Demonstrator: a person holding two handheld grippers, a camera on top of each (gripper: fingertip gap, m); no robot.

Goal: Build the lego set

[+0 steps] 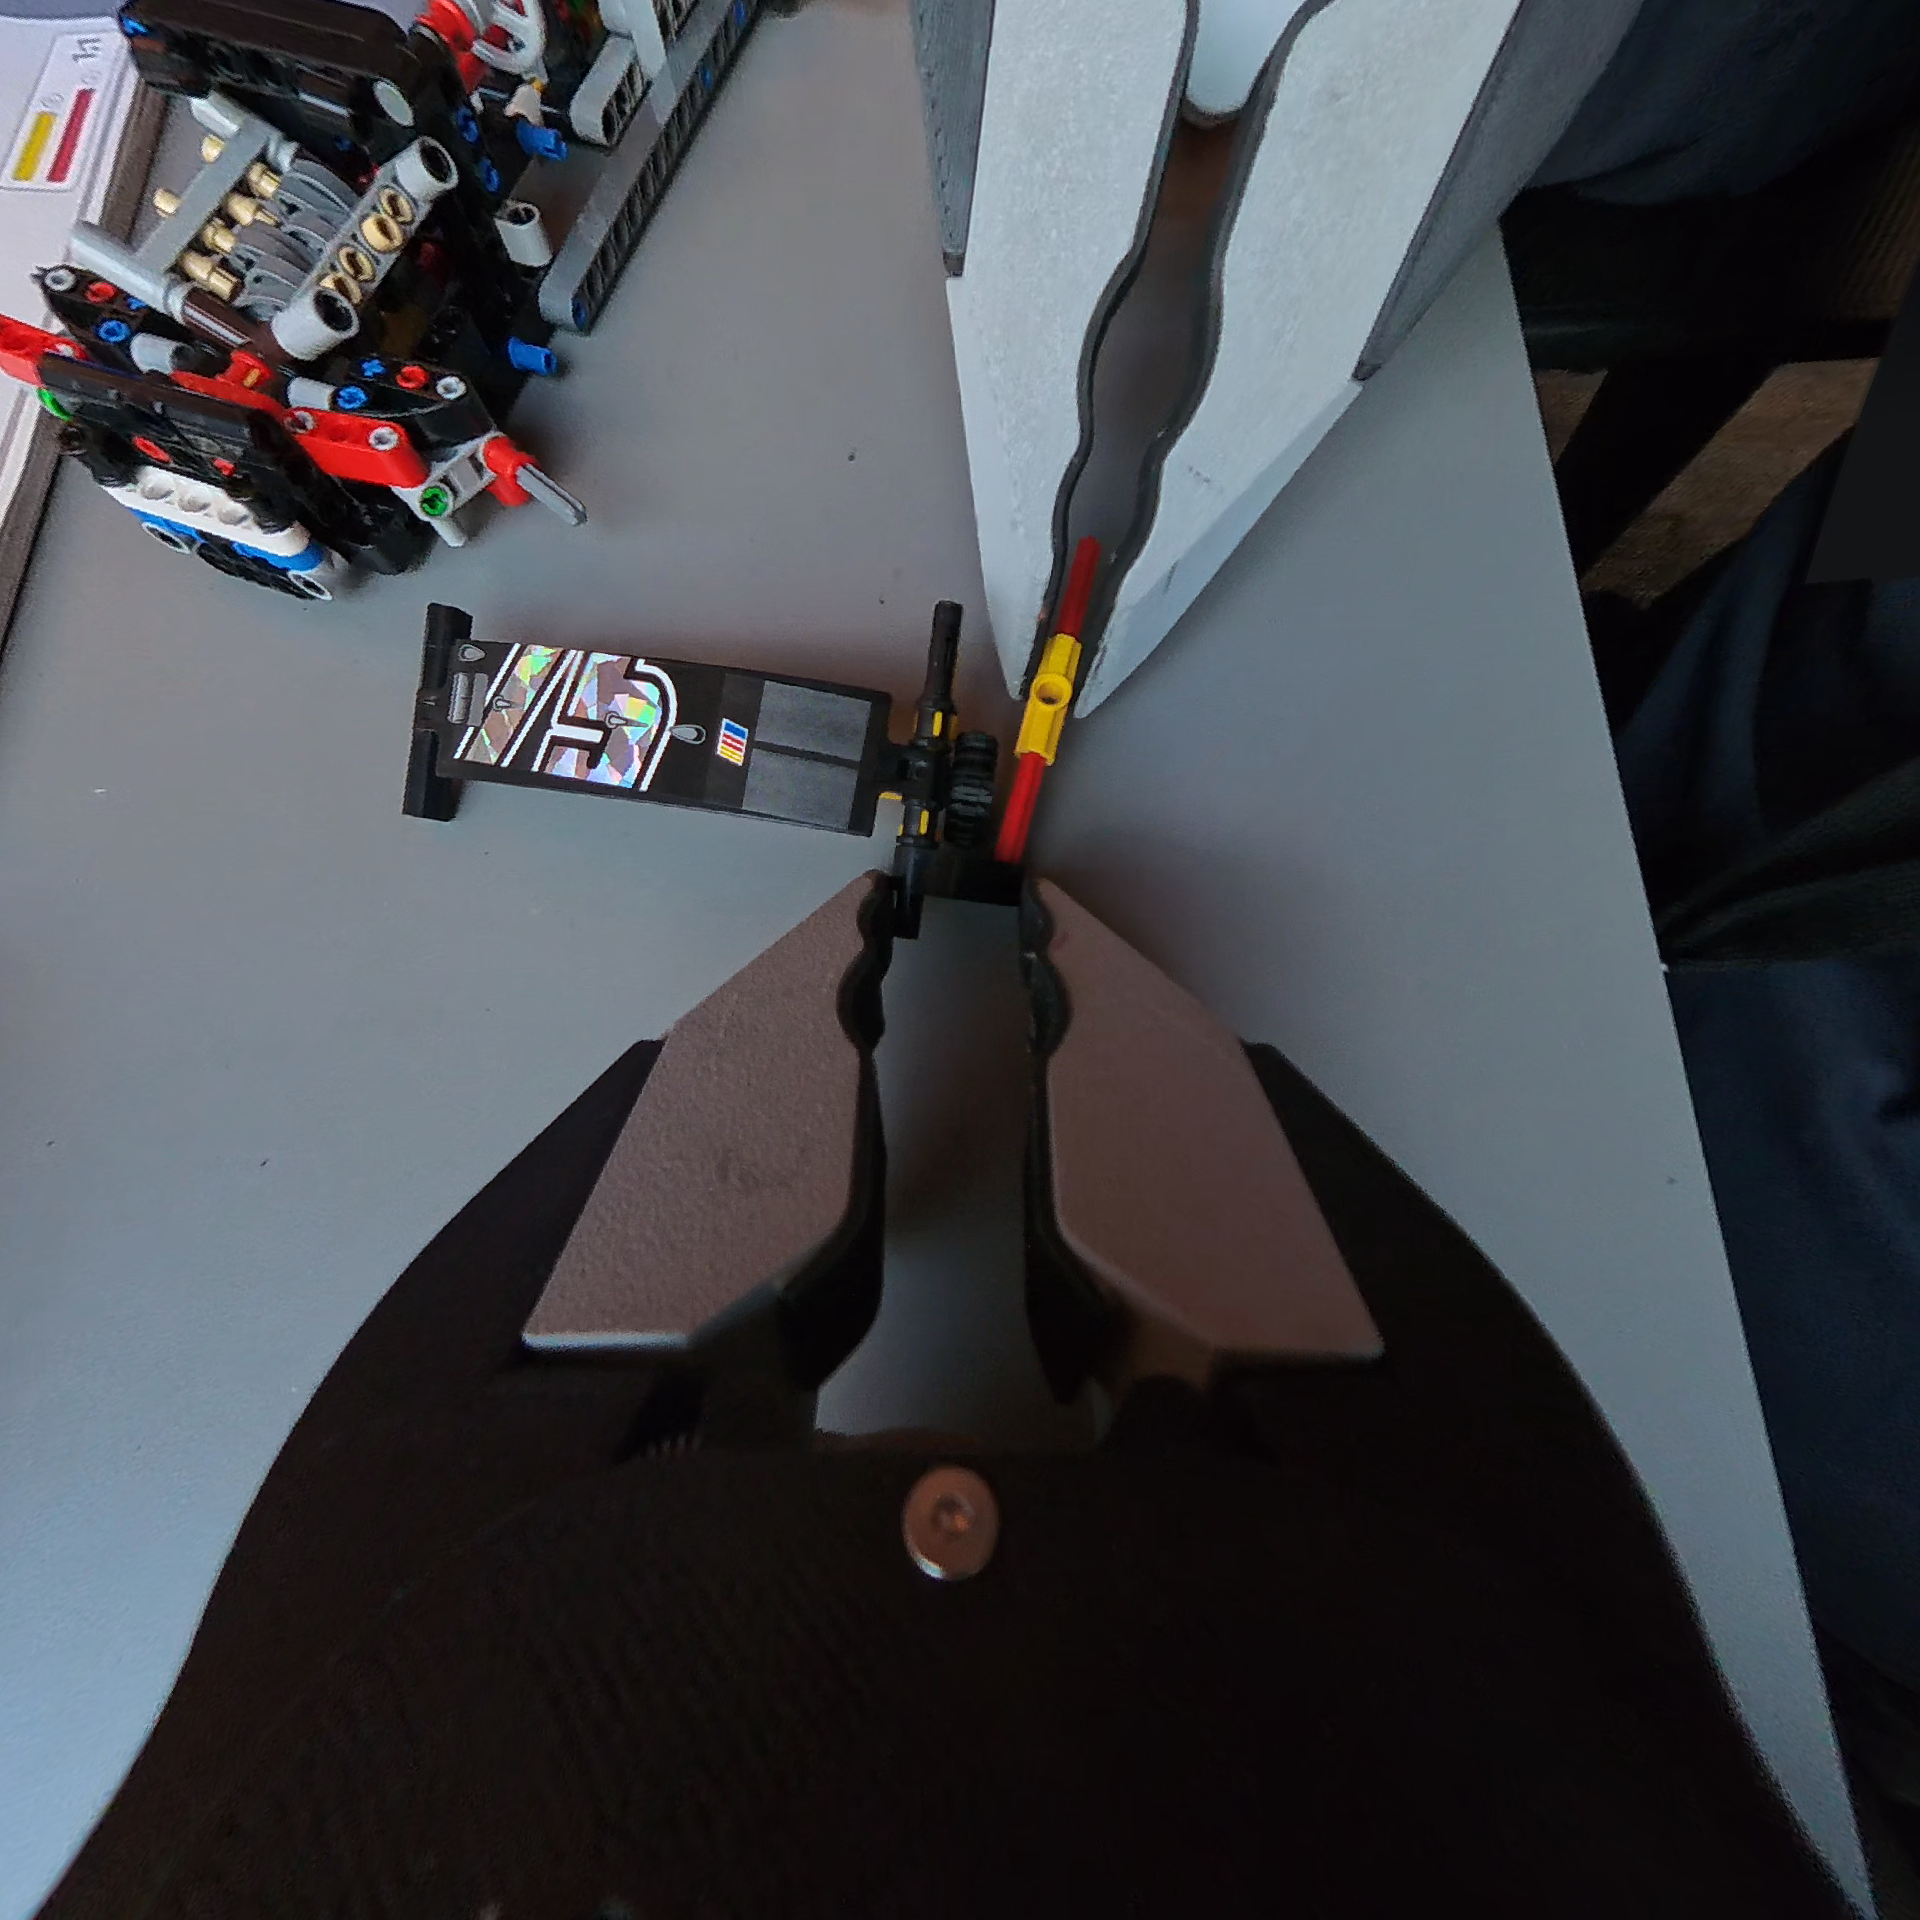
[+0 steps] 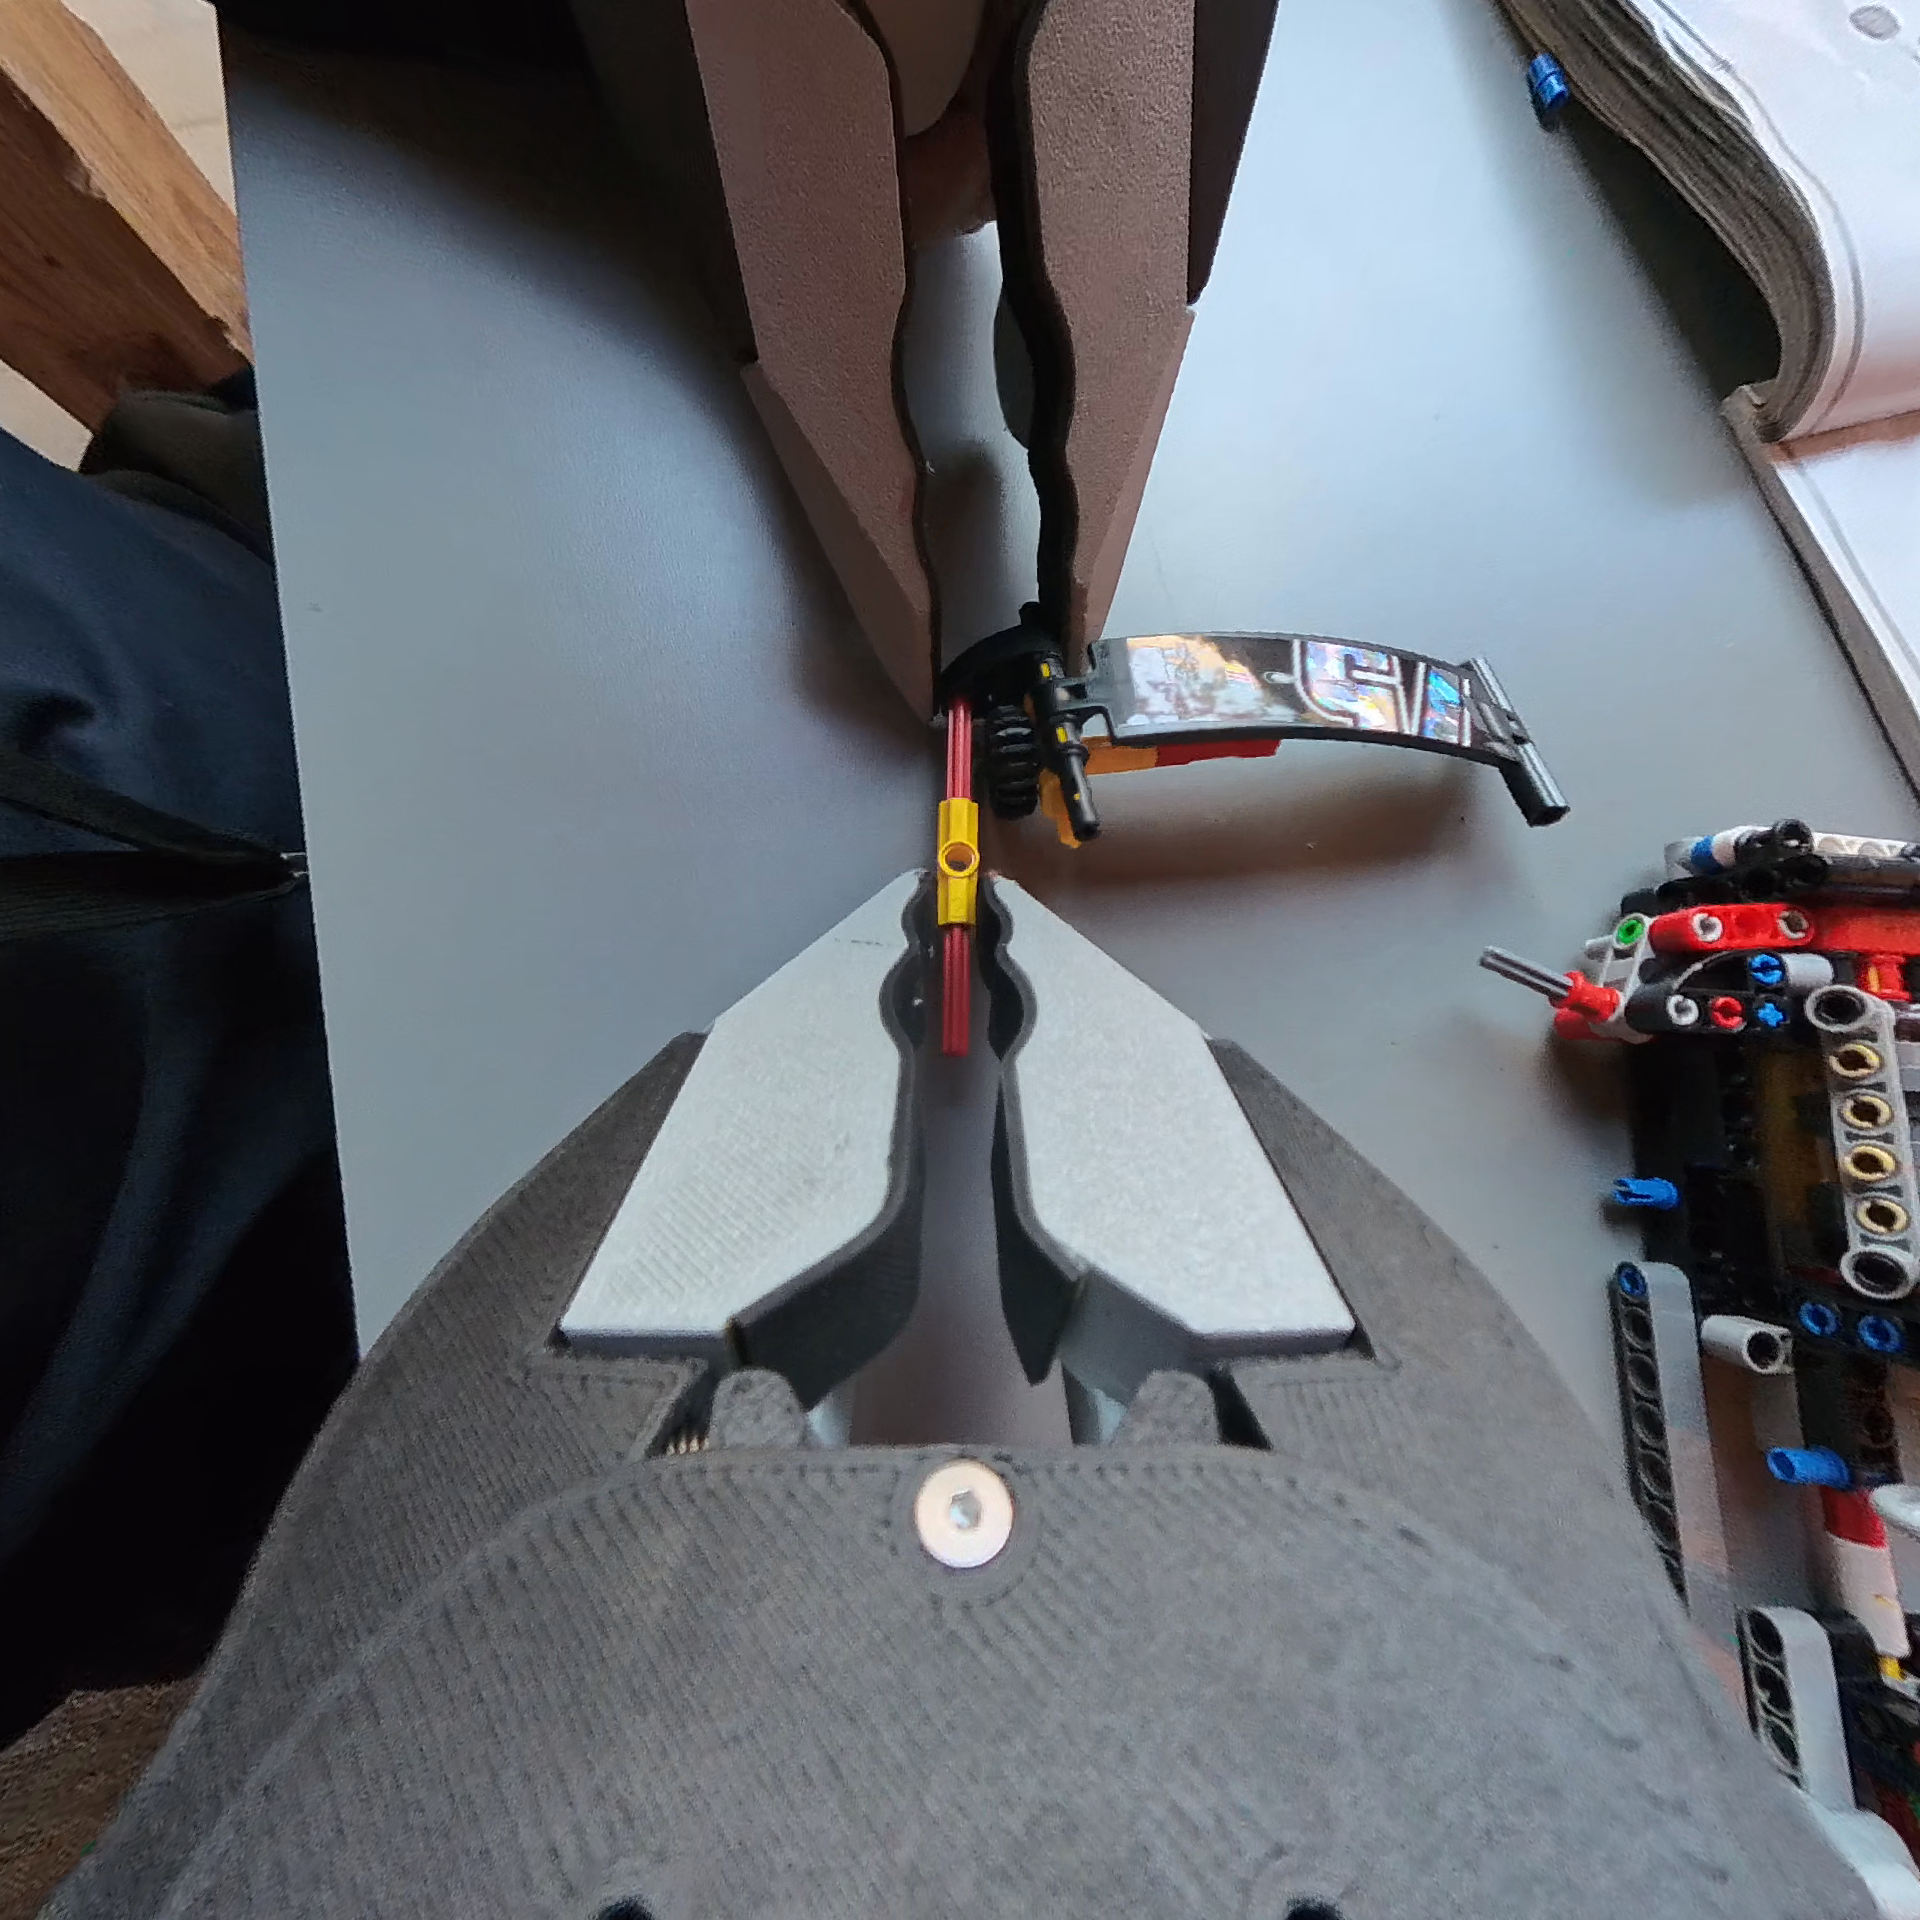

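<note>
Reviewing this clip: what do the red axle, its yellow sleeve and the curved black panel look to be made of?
Red axle: likely moulded plastic, ribbed along its length, slight sheen. Yellow sleeve: the same kind of glossy plastic, with a clean round hole. Curved black panel: glossy black plastic carrying what looks like a holographic foil sticker, given its rainbow glints.

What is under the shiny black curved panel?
Under the black curved panel, orange and red pieces peek out along its lower edge. How far they run beneath is covered. Below lies grey table.
</note>
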